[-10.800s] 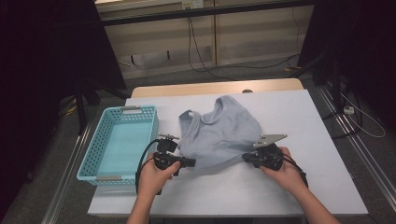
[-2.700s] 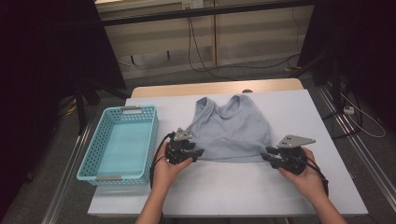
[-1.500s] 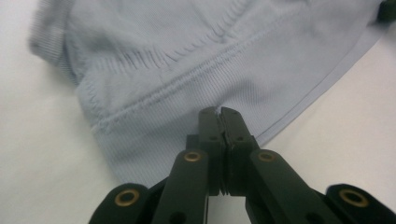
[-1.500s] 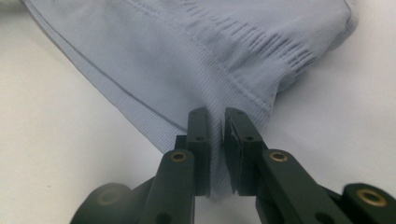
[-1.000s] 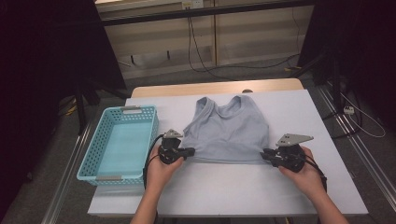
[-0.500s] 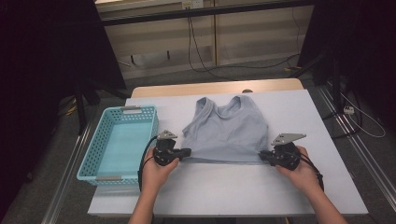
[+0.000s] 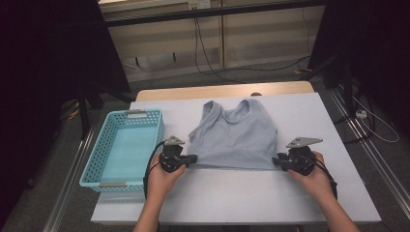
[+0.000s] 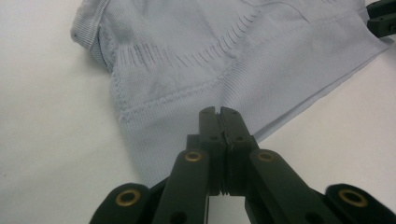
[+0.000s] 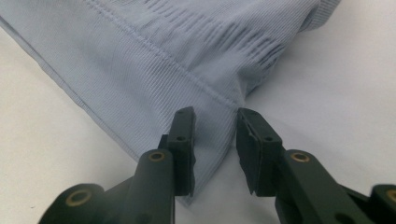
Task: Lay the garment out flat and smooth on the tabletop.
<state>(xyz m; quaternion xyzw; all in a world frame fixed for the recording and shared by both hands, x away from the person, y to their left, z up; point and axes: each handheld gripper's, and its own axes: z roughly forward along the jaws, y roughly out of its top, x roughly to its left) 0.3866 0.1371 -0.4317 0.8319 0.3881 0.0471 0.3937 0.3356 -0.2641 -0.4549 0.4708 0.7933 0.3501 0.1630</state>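
A pale grey-blue tank top (image 7: 234, 137) lies flat on the white table (image 7: 241, 198), straps away from me and hem toward me. My left gripper (image 7: 193, 158) is at the hem's left corner. In the left gripper view its jaws (image 8: 219, 112) are pressed together over the hem of the tank top (image 8: 201, 70). My right gripper (image 7: 277, 161) is at the hem's right corner. Its jaws (image 9: 213, 116) have just been opening and stand apart, with the tank top's corner (image 9: 205, 154) lying loose between them.
A light blue plastic basket (image 7: 145, 114) stands at the table's left side, with nothing in it. The other gripper's black tip (image 8: 380, 18) shows at the far end of the hem in the left gripper view. Dark floor and cables lie beyond the table.
The rumpled top has been drawn toward me and spread flat. Over the last second both hands have stayed at the hem's corners, and the right jaws have parted.
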